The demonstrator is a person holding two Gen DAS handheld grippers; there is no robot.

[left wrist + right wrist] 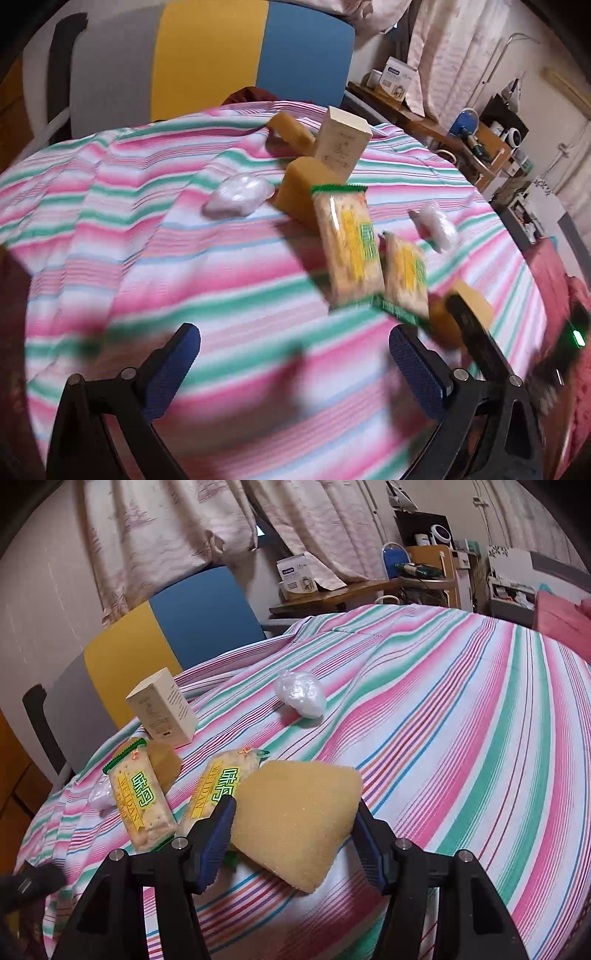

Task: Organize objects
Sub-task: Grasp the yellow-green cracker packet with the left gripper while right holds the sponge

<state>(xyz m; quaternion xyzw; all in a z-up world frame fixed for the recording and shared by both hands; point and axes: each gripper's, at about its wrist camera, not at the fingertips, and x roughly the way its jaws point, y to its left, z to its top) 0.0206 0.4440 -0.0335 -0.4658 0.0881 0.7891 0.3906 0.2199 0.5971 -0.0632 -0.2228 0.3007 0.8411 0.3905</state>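
The right gripper (295, 827) is clamped on a yellow sponge (295, 819), both pads pressed into its sides so it bulges between them, hanging just above the striped cloth (461, 738) on the desk. The left gripper (293, 363) has its jaws wide apart with nothing between them, over bare cloth; its view is smeared.

The sponge is soft, so the squeeze should stay firm but shallow, and I'd lift straight up before carrying it. Two cracker packets (142, 805) lie touching or nearly touching the left pad, with a cream box (162, 709) behind them and another sponge (164, 764) beside it. Sweeping that way risks dragging them.

A plastic-wrapped bundle (299, 694) sits well apart, farther back. To the right the cloth is open, and that looks like the safest path. The desk edge curves off by the chair (184, 616).
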